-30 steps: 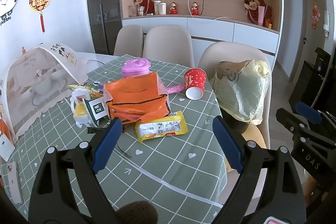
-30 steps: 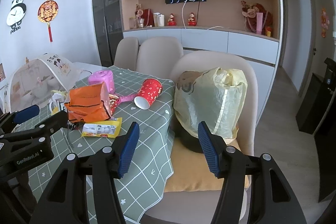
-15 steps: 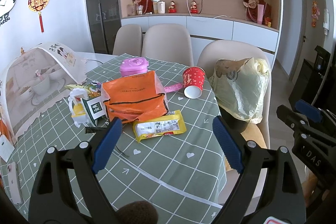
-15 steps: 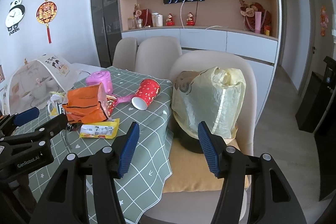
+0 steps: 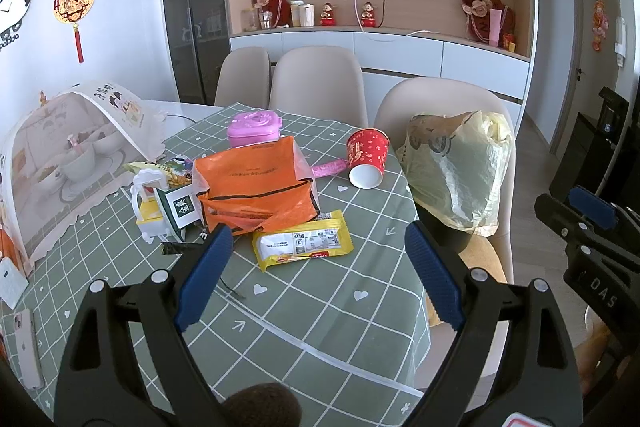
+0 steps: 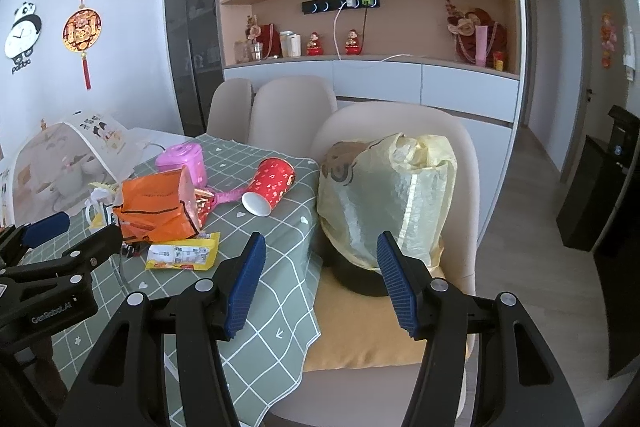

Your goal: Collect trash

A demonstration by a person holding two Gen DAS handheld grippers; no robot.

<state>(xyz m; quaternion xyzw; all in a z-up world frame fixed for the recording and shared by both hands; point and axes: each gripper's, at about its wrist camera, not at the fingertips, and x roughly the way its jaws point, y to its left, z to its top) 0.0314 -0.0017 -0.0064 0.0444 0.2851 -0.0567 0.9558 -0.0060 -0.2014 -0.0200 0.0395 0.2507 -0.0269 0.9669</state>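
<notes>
Left gripper (image 5: 318, 269): jaws spread wide, nothing between them, held above the near part of the tabletop (image 5: 328, 311), which wears a green checked cloth with small white hearts. Right gripper (image 6: 320, 283): jaws likewise wide and empty, held off the tabletop's edge, facing the chair (image 6: 460, 147) drawn up beside it.

Directly beyond the left jaws lies a yellow snack wrapper (image 5: 303, 245), flat on the cloth, its printed label up. Touching its far edge is a crumpled orange plastic bag (image 5: 254, 187). Left of the bag stands a small white-and-yellow carton (image 5: 150, 211) with a green-labelled card (image 5: 182, 207) leaning against it; further wrappers (image 5: 160, 169) sit behind, too jumbled to tell apart. A pink lidded container (image 5: 254, 129) stands behind the bag. To the right, a red paper cup (image 5: 367, 157) lies on its side, mouth toward the viewer, near the tabletop's right edge; a pink wrapper strip (image 5: 330, 167) lies between cup and bag.

On the chair seat, beyond the right jaws, a dark bin (image 6: 360, 275) stands on an ochre cushion (image 6: 360, 343), lined with a pale yellow plastic bag (image 6: 384, 195) that rises well above its rim.

At far left, a mesh food cover (image 5: 60, 155) shelters white dishes. A phone (image 5: 26, 351) lies near the tabletop's left edge.
</notes>
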